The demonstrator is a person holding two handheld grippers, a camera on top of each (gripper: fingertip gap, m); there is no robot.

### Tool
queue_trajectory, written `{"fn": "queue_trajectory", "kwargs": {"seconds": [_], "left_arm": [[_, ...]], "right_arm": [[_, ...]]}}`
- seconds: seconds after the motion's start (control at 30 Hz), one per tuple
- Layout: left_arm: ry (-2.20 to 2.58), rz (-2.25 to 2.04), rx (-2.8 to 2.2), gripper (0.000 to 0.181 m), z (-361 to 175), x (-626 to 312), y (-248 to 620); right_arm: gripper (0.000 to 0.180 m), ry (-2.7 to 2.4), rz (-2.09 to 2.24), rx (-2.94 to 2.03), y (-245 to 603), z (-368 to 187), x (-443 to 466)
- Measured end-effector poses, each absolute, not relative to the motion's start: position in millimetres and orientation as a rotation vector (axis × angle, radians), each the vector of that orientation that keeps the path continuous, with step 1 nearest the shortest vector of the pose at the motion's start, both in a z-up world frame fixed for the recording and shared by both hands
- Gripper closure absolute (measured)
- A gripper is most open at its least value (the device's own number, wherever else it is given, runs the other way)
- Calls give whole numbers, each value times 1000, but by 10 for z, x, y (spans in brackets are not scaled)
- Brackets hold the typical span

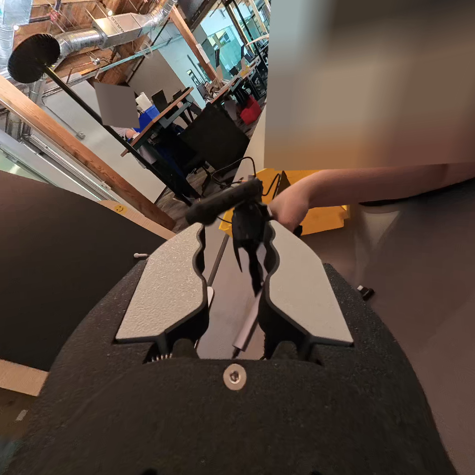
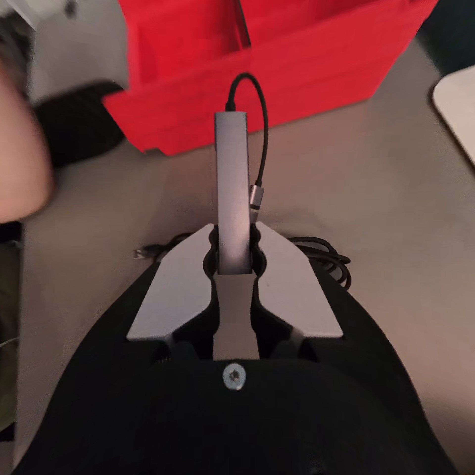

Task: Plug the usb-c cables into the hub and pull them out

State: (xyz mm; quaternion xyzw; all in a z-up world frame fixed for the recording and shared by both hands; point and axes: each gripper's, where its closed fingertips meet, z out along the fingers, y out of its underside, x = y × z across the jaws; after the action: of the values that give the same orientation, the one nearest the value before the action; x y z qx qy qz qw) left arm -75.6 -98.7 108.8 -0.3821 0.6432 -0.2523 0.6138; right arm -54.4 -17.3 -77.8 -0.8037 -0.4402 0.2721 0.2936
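Observation:
In the right wrist view my right gripper [image 2: 234, 231] is shut on the near end of a grey hub [image 2: 232, 180], which points away from me over the table. The hub's short black cable [image 2: 259, 108] loops from its far end, and the cable's grey plug [image 2: 256, 198] lies against the hub's right side. In the left wrist view my left gripper [image 1: 235, 231] is open and empty. Between its fingers I see the right gripper [image 1: 250, 270], held by a hand, with the hub [image 1: 246, 323] hanging from it.
A red bin [image 2: 257, 77] stands behind the hub. Black cables [image 2: 326, 257] lie on the grey table, and a loose plug [image 2: 144, 253] lies to the left. A yellow bin [image 1: 321, 218] and a person's arm [image 1: 359, 187] are on the right. A white plug [image 1: 140, 255] lies on the left. My hands' fingertips stand some 20 cm from each other.

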Motion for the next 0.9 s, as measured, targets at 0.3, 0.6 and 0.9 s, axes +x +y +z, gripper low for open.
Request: {"fn": "queue_trajectory", "kwargs": {"seconds": [0.3, 0.6, 0.9], "left_arm": [[1487, -610, -902, 140, 1049, -707, -946], [1502, -617, -907, 140, 1019, -676, -935], [1454, -624, -910, 140, 1101, -856, -879]], "right_arm": [[154, -1371, 426, -2191, -70, -1437, -562], [151, -1241, 527, -2153, -77, -1072, -519], [151, -1173, 462, -2003, -821, -458, -376]]}}
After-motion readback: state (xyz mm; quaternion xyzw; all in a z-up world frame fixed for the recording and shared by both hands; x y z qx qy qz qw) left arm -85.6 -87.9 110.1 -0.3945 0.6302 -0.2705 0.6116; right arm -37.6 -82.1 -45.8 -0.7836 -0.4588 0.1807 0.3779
